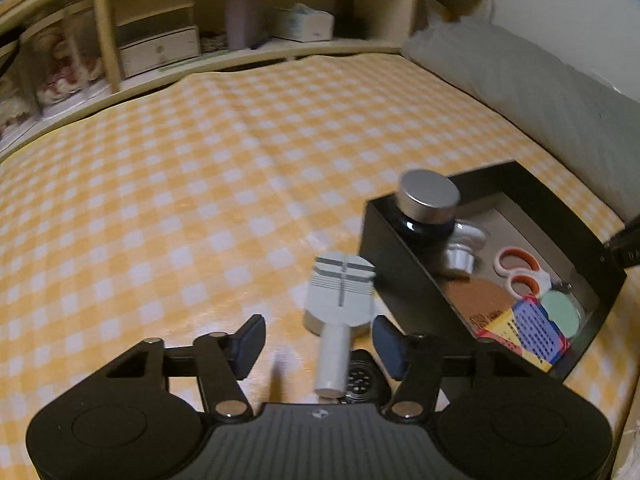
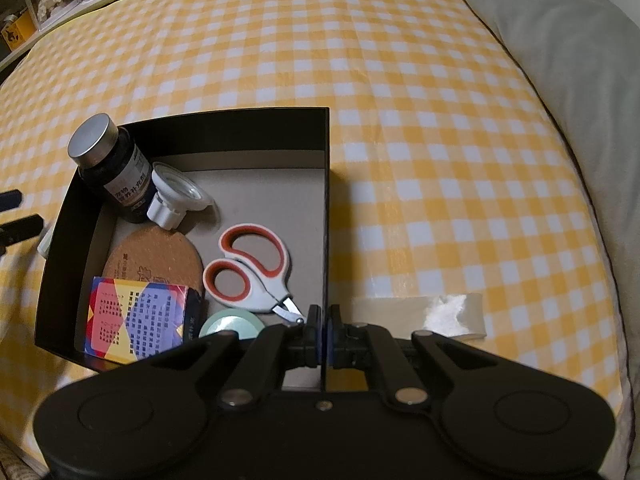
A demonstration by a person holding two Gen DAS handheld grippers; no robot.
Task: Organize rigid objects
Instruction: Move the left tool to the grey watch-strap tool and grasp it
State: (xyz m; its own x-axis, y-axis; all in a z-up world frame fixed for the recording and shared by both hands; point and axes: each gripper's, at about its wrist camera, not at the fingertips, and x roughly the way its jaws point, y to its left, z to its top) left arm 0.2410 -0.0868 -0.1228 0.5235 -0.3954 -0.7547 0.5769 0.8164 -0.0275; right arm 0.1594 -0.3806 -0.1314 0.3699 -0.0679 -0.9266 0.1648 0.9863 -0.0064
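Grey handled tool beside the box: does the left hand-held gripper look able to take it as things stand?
Probably yes: the grey handled tool lies between the left hand-held gripper's open fingers, nothing blocking; the black box sits just right.

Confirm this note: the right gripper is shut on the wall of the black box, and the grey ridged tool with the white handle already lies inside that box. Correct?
Not quite. The grey ridged tool with the white handle lies outside the black box, on the yellow checked cloth beside it, between the left gripper's open jaws; the left wrist view shows this. The right gripper is shut on the box wall.
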